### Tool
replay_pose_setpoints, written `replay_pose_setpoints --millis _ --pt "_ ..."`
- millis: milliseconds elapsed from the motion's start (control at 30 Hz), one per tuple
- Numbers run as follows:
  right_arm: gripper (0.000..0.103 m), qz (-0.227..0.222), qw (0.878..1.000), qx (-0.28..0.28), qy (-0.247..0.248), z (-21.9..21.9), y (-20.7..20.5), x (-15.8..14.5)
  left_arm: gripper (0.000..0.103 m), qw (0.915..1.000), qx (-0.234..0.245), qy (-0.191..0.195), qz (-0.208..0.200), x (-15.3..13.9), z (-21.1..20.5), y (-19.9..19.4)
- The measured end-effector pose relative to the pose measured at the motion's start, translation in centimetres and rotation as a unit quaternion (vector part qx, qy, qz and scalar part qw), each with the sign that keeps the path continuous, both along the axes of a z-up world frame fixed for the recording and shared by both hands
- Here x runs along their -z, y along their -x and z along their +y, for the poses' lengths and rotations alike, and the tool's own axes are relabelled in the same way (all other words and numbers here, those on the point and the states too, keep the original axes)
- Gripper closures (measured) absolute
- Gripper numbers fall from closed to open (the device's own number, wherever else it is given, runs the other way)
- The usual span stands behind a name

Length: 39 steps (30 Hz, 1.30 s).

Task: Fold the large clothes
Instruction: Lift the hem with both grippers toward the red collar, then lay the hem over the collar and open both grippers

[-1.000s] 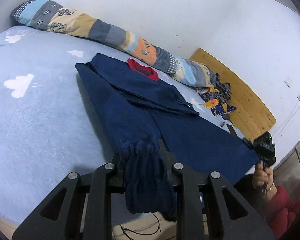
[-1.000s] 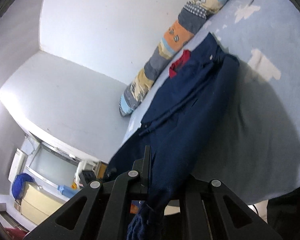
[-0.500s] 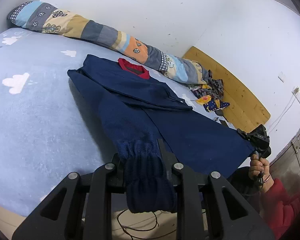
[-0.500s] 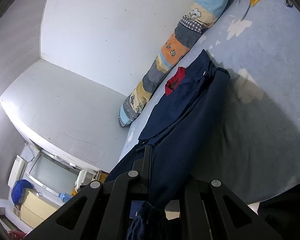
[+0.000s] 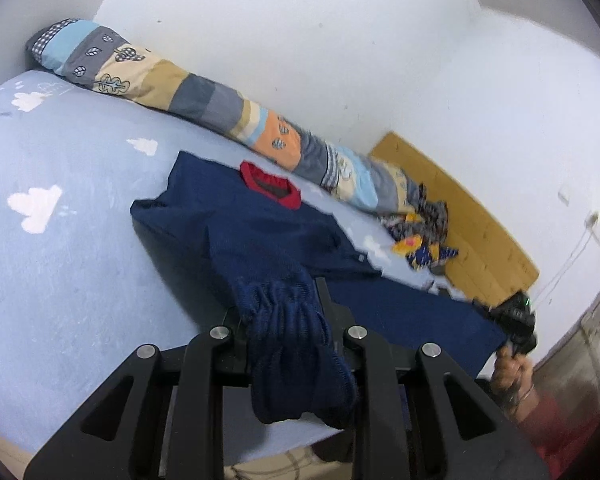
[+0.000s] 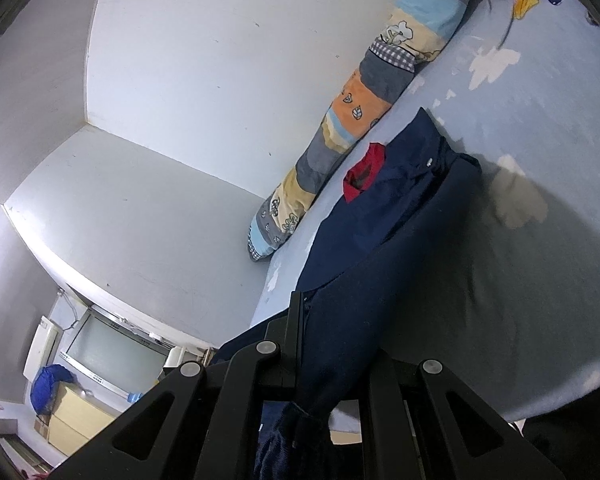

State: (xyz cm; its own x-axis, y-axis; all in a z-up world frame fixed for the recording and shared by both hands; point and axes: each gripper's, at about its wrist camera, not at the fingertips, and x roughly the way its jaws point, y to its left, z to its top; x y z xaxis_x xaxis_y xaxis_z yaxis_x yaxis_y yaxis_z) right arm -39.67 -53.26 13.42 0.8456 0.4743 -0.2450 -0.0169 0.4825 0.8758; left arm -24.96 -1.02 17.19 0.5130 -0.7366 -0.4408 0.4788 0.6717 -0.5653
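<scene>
A large navy sweater (image 5: 260,236) with a red collar (image 5: 270,186) lies on the light blue bed (image 5: 60,248), its sleeves folded in. My left gripper (image 5: 286,300) is shut on the ribbed hem at one bottom corner, bunched between the jaws. My right gripper (image 6: 331,320) is shut on the other bottom corner of the sweater (image 6: 383,240); it also shows in the left wrist view (image 5: 517,320) at the bed's near right edge. The hem is stretched between both grippers above the bed's near edge.
A long patchwork bolster (image 5: 220,108) lies along the white wall. A pile of patterned clothes (image 5: 423,228) sits at the far right by a wooden headboard (image 5: 471,232). The right wrist view shows a window and a cabinet (image 6: 80,408) beyond the bed.
Both grippers have carried the hem forward, toward the collar. The sweater's lower part has slackened and bunched near my left gripper.
</scene>
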Motion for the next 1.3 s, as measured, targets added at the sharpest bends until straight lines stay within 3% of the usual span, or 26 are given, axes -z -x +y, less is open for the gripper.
replay_pose_setpoints --millis 300,567,700,1000,1167,1300 --pt "0.096 -0.015 1.000 -0.003 0.015 -0.5 -2.3 -3.0 0.083 0.9988 -0.043 0.007 -0.024 -2.5 -0.2 -3.1" --pt "0.096 -0.021 0.999 0.002 0.041 -1.7 -7.2 -6.8 0.082 0.9959 -0.076 -0.020 -0.046 -5.2 -1.6 -7.9" --pt "0.096 -0.012 0.998 0.015 0.057 -2.8 -11.0 -8.4 0.081 0.9910 -0.111 -0.055 -0.050 -5.8 -2.9 -12.1" --pt "0.096 0.024 0.992 0.060 0.112 -5.5 -24.1 -10.5 0.081 0.9807 -0.152 -0.119 -0.030 -4.7 -6.4 -23.3" --pt "0.096 0.056 0.989 0.076 0.112 -7.8 -31.4 -8.2 0.081 0.9768 -0.144 -0.158 0.011 -1.8 -10.0 -30.3" --pt "0.096 0.091 0.986 0.085 0.110 -7.1 -36.1 -5.8 0.081 0.9715 -0.139 -0.186 0.050 2.0 -12.5 -34.8"
